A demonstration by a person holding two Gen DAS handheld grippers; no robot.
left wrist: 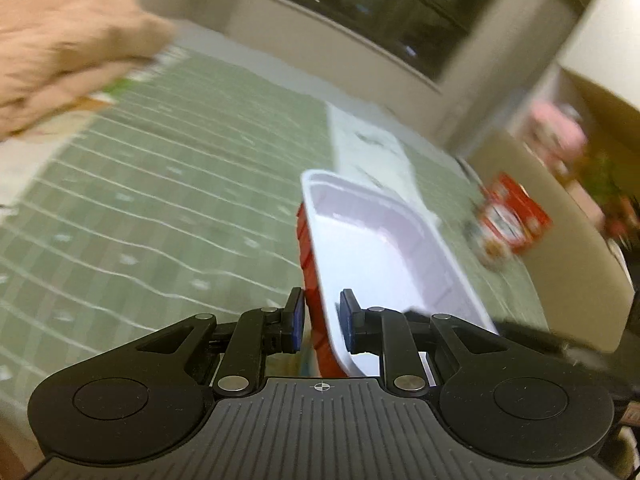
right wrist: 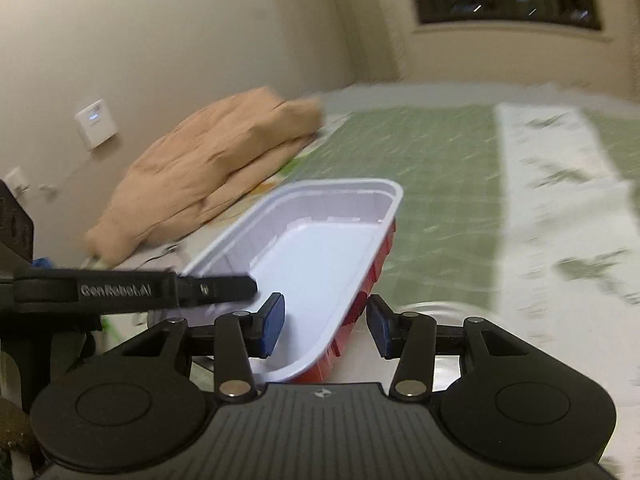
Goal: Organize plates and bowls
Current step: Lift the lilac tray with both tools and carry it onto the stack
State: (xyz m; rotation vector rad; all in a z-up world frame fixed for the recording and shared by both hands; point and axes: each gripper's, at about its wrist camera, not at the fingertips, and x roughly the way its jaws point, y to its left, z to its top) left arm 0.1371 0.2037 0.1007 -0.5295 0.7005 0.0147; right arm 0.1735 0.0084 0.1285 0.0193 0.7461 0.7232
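Note:
A rectangular tray [left wrist: 372, 248], white inside and red outside, hangs tilted above the green checked tablecloth [left wrist: 160, 200]. My left gripper [left wrist: 321, 320] is shut on one long wall, with one blue pad on the red outside and the other on the white inside. In the right wrist view the same tray [right wrist: 316, 256] has its opposite long wall between the pads of my right gripper [right wrist: 325, 325], which is shut on it. The left gripper's finger [right wrist: 216, 285] reaches in over the tray's far rim. Motion blurs the background.
A crumpled beige garment [right wrist: 208, 168] lies at the table's edge by the wall. A white patterned runner [right wrist: 560, 200] crosses the green cloth. A red box [left wrist: 512, 216] stands at the far side, near a pink object [left wrist: 556, 128].

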